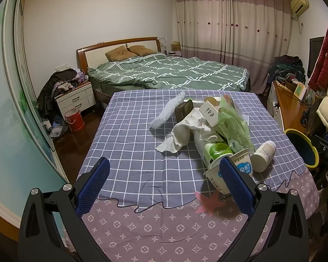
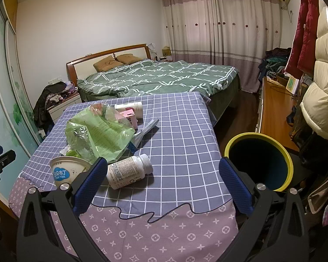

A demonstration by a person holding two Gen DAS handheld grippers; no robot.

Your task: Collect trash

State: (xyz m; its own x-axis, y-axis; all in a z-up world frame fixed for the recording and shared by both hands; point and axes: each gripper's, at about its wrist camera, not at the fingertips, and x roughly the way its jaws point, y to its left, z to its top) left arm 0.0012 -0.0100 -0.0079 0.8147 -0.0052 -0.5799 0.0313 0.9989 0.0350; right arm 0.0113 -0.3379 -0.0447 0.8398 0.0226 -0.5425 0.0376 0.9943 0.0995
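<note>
A table (image 2: 185, 131) covered in a checked cloth holds a heap of trash, with a yellow-rimmed bin (image 2: 259, 159) just beside its right edge. Both grippers hover at the near edge, jaws wide apart and holding nothing: the left gripper (image 1: 164, 187) and the right gripper (image 2: 161, 185).

Nearest the bin lies a white pill bottle (image 2: 129, 171) on its side. It looks light, stiff and smooth, likely to roll, so it is best pinched across its body. Farther from the bin sit a white cup (image 2: 65, 170) and a crinkly green plastic bag (image 2: 98, 133), both light and easily crushed.

Only the left view shows the crumpled paper towel (image 1: 183, 131) and the white foam netting (image 1: 168, 111). Only the right view shows the bin's full opening.
</note>
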